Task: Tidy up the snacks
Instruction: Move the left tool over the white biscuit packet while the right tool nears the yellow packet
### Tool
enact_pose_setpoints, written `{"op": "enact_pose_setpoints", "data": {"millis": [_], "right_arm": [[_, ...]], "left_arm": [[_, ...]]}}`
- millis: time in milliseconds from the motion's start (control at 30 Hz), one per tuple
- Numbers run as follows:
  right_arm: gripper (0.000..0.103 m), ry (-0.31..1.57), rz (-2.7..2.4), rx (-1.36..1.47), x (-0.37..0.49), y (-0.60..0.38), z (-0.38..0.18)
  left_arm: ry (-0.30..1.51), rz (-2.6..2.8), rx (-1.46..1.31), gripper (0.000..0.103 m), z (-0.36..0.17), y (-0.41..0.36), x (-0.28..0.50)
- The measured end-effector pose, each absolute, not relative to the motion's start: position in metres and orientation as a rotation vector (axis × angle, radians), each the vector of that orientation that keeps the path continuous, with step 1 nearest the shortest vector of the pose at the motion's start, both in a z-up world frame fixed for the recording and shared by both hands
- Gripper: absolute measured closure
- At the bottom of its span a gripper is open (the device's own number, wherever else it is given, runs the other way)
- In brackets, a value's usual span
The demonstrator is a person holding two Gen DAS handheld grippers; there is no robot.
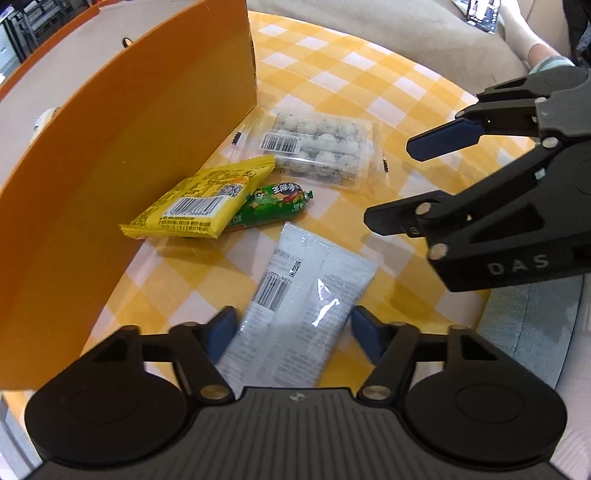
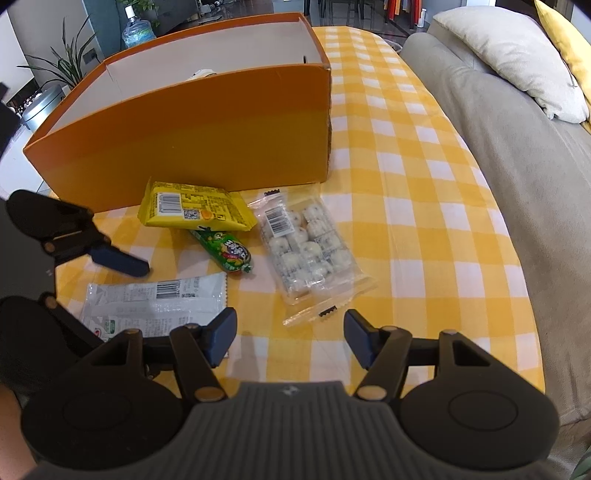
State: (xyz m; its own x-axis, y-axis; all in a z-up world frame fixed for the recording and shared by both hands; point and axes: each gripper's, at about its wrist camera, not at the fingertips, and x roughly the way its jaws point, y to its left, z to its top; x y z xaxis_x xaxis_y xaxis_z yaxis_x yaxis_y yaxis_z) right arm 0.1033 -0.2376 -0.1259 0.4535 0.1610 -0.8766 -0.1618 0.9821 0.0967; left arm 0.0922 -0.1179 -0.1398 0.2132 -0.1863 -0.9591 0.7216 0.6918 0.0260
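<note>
Several snacks lie on a yellow checked tablecloth (image 2: 424, 229) in front of an open orange box (image 2: 207, 129). A white packet (image 1: 299, 310) lies between the open fingers of my left gripper (image 1: 291, 336), untouched as far as I can see. A yellow packet (image 1: 199, 203) leans on a green sausage (image 1: 273, 203). A clear pack of round sweets (image 2: 306, 247) lies just ahead of my open right gripper (image 2: 290, 339). The right gripper also shows in the left wrist view (image 1: 399, 181), open above the cloth. The box (image 1: 122, 166) stands close on the left.
A grey sofa (image 2: 517, 177) with a pale cushion (image 2: 513, 55) runs along the table's right edge. Something white lies inside the box (image 2: 201, 74). A plant (image 2: 70, 62) and a water bottle (image 2: 136, 29) stand beyond the box.
</note>
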Motion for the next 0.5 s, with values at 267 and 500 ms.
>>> {"op": "enact_pose_setpoints", "data": {"millis": [267, 500], "right_arm": [[0.042, 1.037, 0.252, -0.012, 0.102, -0.231, -0.122], [0.048, 1.019, 0.309, -0.045, 0.107, -0.216, -0.119]], "left_arm": [[1.314, -0.414, 0.373, 0.034, -0.136, -0.093, 0.101], [1.323, -0.259, 0.156, 0.034, -0.135, -0.052, 0.112]]}}
